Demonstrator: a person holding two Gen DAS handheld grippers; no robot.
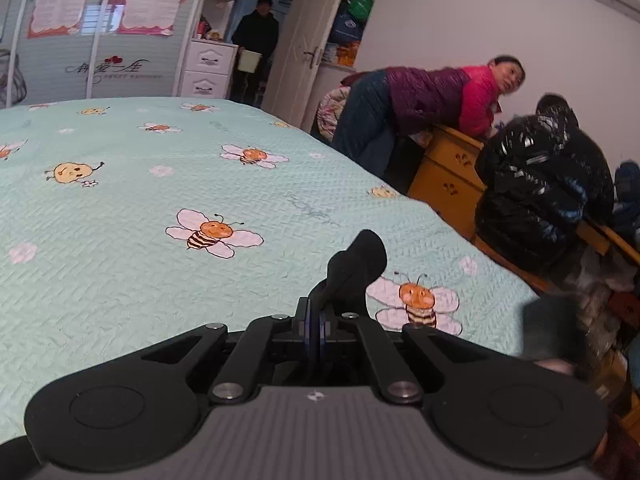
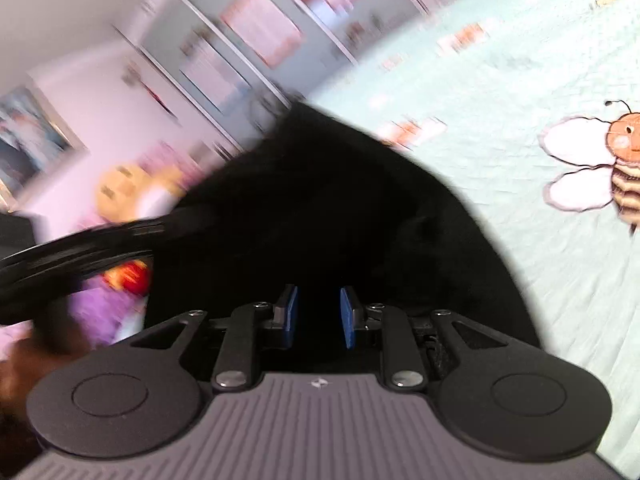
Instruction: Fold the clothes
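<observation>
A black garment (image 2: 320, 208) fills the middle of the blurred right wrist view, bunched up over the pale green bee-print bedspread (image 2: 500, 80). My right gripper (image 2: 318, 316) has its blue pads (image 2: 290, 312) a little apart with the black cloth packed between them, so it is shut on the garment. In the left wrist view my left gripper (image 1: 318, 320) is shut tight on a small fold of black cloth (image 1: 354, 268) that sticks up from its jaws above the bedspread (image 1: 120, 200). A blurred dark shape (image 1: 552, 328) hangs at the bed's right edge.
A wooden bedside cabinet (image 1: 448, 176) stands right of the bed, with one person in a pink top (image 1: 432, 100) leaning over it and another in a black jacket (image 1: 540, 196) beside it. A third person (image 1: 256, 40) stands in the far doorway. Wardrobes (image 1: 100, 40) line the back wall.
</observation>
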